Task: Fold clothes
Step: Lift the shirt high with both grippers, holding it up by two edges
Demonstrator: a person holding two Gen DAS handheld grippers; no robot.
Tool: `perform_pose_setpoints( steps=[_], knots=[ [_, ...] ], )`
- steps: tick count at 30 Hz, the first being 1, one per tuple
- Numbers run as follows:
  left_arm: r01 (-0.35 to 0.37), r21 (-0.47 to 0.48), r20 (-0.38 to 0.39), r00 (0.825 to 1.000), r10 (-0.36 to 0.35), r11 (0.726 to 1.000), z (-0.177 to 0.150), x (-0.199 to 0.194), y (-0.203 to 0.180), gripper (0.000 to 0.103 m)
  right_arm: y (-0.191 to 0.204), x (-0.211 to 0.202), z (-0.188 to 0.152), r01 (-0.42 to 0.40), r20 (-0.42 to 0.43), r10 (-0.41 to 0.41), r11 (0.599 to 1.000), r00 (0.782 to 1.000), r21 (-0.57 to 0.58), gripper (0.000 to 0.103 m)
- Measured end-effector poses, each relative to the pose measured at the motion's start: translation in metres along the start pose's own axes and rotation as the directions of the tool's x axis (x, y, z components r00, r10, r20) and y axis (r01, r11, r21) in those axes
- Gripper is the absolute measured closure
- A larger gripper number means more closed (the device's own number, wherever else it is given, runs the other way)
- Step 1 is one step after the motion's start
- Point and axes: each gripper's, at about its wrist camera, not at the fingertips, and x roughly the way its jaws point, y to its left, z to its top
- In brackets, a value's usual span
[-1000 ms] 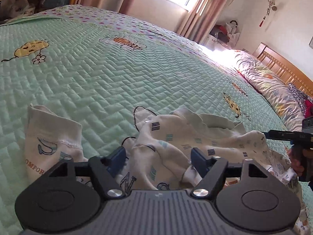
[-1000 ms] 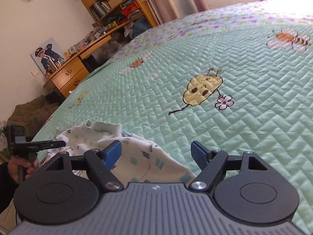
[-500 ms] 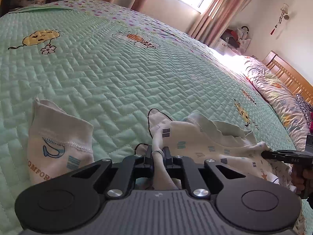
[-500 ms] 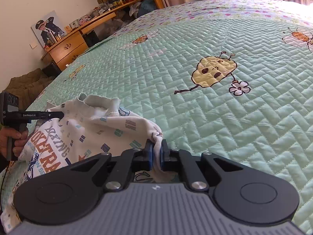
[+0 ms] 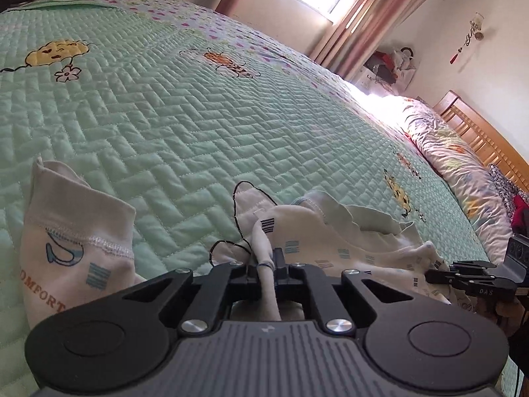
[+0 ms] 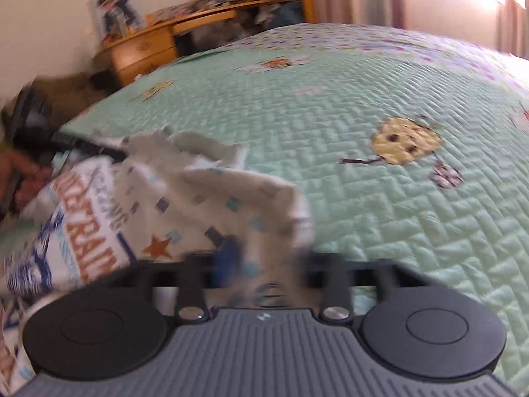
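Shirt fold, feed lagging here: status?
Left claw shut on shirt. Right claw blurred, opening, shirt between. Green quilt beneath.

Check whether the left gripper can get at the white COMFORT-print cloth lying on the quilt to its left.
Probably not yet. The left gripper is shut on a fold of the shirt; the COMFORT-print cloth lies unobstructed beside it, but it must let go first.
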Motion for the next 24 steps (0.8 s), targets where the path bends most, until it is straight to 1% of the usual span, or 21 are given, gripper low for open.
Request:
perform_pose_setpoints(
  steps=[1, 4, 7, 9, 10, 11, 13, 14, 15, 16, 18, 20, 21, 22, 23, 24],
  knots=[
    [0.004, 0.002, 0.005, 1.0, -0.004, 1.0, -0.001, -0.002, -0.001, 0.098, -0.004, -0.002, 0.0, -0.017, 0.003, 0.017, 1.0, 1.0, 0.019, 0.09],
    [0.023, 0.014, 0.021, 1.0, -0.023, 1.0, 0.0, -0.006, -0.001, 0.098, -0.002, -0.002, -0.001, -0.012, 0.018, 0.012, 1.0, 1.0, 0.021, 0.091],
    [0.032, 0.01, 0.035, 0.999, -0.032, 0.999, 0.001, -0.01, 0.002, 0.098, 0.004, -0.009, -0.001, 0.001, 0.071, -0.003, 1.0, 0.997, 0.027, 0.092],
    [0.025, -0.006, 0.017, 1.0, -0.025, 1.0, 0.001, -0.009, 0.006, 0.098, 0.008, -0.016, -0.002, 0.029, 0.107, -0.032, 0.999, 0.994, 0.028, 0.092],
    [0.024, -0.016, 0.003, 1.0, -0.024, 1.0, 0.001, -0.007, 0.008, 0.097, 0.008, -0.017, -0.001, 0.032, 0.108, -0.036, 0.999, 0.993, 0.035, 0.091],
    [0.023, -0.024, -0.009, 1.0, -0.024, 0.999, 0.001, -0.006, 0.01, 0.097, 0.008, -0.017, -0.001, 0.028, 0.1, -0.032, 0.999, 0.995, 0.046, 0.086],
    [0.024, -0.029, -0.014, 1.0, -0.025, 0.999, 0.001, -0.003, 0.011, 0.096, 0.004, -0.016, 0.0, 0.007, 0.072, -0.013, 0.997, 0.997, 0.078, 0.071],
    [0.026, -0.035, -0.013, 1.0, -0.026, 0.999, 0.001, -0.003, 0.011, 0.095, -0.001, -0.015, 0.0, -0.009, 0.056, 0.003, 0.994, 0.998, 0.106, 0.055],
    [0.028, -0.041, -0.013, 1.0, -0.028, 0.999, 0.002, -0.002, 0.012, 0.094, -0.007, -0.016, 0.0, -0.028, 0.061, 0.019, 0.99, 0.998, 0.139, 0.049],
    [0.029, -0.047, -0.013, 0.999, -0.03, 0.998, 0.001, -0.002, 0.013, 0.094, -0.015, -0.018, -0.001, -0.058, 0.083, 0.044, 0.981, 0.996, 0.183, 0.049],
    [0.035, -0.059, -0.013, 0.999, -0.035, 0.998, 0.001, -0.001, 0.016, 0.093, -0.03, -0.019, -0.004, -0.12, 0.118, 0.089, 0.952, 0.989, 0.283, 0.049],
    [0.041, -0.063, -0.011, 0.999, -0.042, 0.997, 0.0, 0.0, 0.017, 0.093, -0.047, -0.016, -0.008, -0.168, 0.132, 0.127, 0.91, 0.983, 0.379, 0.049],
    [0.042, -0.064, -0.011, 0.999, -0.043, 0.997, 0.0, 0.0, 0.017, 0.093, -0.051, -0.013, -0.008, -0.171, 0.127, 0.13, 0.899, 0.983, 0.403, 0.05],
    [0.042, -0.063, -0.011, 0.999, -0.043, 0.997, 0.0, 0.0, 0.017, 0.093, -0.052, -0.009, -0.008, -0.159, 0.113, 0.124, 0.902, 0.986, 0.402, 0.053],
    [0.041, -0.062, -0.011, 0.999, -0.042, 0.997, 0.0, 0.001, 0.016, 0.093, -0.051, -0.005, -0.007, -0.144, 0.104, 0.112, 0.909, 0.988, 0.39, 0.065],
    [0.04, -0.059, -0.012, 0.999, -0.041, 0.997, 0.0, 0.001, 0.016, 0.093, -0.048, -0.002, -0.006, -0.131, 0.092, 0.104, 0.919, 0.99, 0.373, 0.087]
  ],
)
